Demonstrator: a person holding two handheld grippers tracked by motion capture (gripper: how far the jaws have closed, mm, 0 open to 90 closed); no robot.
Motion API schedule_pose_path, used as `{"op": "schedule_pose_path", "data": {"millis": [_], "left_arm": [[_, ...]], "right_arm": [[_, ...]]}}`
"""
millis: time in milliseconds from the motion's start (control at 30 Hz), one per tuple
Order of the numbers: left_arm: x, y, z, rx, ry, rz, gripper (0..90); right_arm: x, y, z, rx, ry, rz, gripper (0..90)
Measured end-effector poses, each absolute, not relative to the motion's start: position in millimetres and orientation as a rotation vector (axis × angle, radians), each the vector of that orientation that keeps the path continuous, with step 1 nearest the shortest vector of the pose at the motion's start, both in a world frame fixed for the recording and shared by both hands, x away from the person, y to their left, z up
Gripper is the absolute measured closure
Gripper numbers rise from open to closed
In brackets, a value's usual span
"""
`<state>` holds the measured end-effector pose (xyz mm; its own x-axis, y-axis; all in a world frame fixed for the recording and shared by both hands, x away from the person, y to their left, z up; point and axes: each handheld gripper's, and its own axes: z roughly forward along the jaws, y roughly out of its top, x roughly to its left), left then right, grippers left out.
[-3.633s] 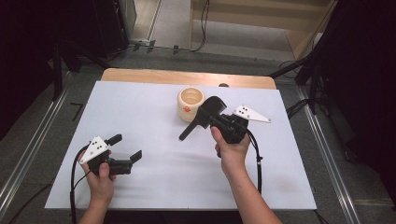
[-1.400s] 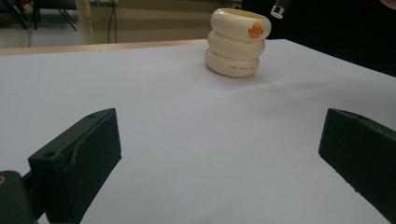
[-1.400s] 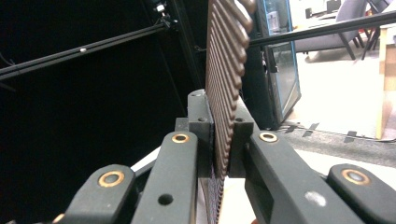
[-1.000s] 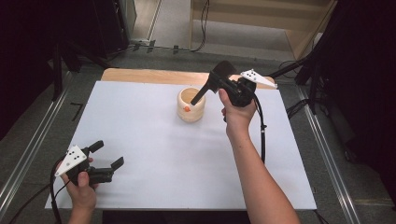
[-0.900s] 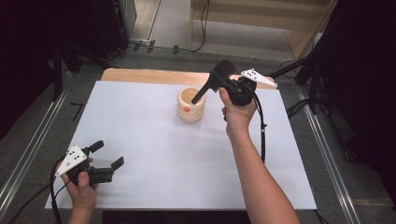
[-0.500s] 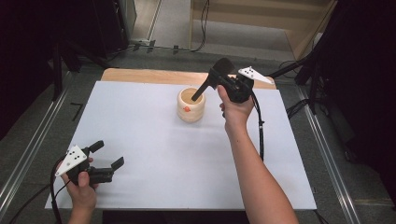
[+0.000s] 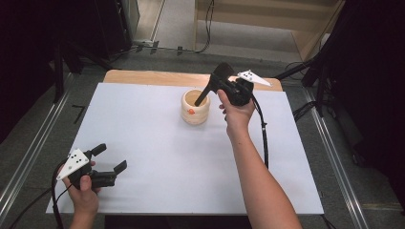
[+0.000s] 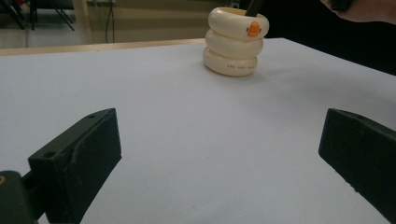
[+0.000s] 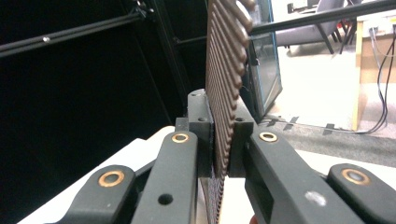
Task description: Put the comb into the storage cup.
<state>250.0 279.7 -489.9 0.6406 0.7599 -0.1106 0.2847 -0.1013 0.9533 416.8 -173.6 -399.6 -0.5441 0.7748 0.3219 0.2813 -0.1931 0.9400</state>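
Black hairbrush [image 9: 226, 79] pinched in right gripper [image 7: 224, 85], handle inside cream ringed holder [image 7: 195, 108]; left gripper [image 7: 109, 159] wide open, empty.

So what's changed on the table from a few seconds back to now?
The right gripper, shut on the black spatula, moved from mid-table to the cream holder and lowered the handle into it. The left gripper drew back toward the near left corner, open. The holder stayed put.
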Motion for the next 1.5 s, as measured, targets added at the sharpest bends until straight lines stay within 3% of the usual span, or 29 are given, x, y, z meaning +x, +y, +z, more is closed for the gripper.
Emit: {"op": "schedule_pose_path", "data": {"millis": [1367, 1500], "left_arm": [[250, 279, -490, 1.689, 0.859, 0.501, 0.0], [250, 279, -490, 1.689, 0.86, 0.502, 0.0]], "right_arm": [[435, -156, -459, 1.481, 1.705, 1.794, 82.6], [435, -159, -461, 1.526, 1.686, 1.785, 77.4]]}}
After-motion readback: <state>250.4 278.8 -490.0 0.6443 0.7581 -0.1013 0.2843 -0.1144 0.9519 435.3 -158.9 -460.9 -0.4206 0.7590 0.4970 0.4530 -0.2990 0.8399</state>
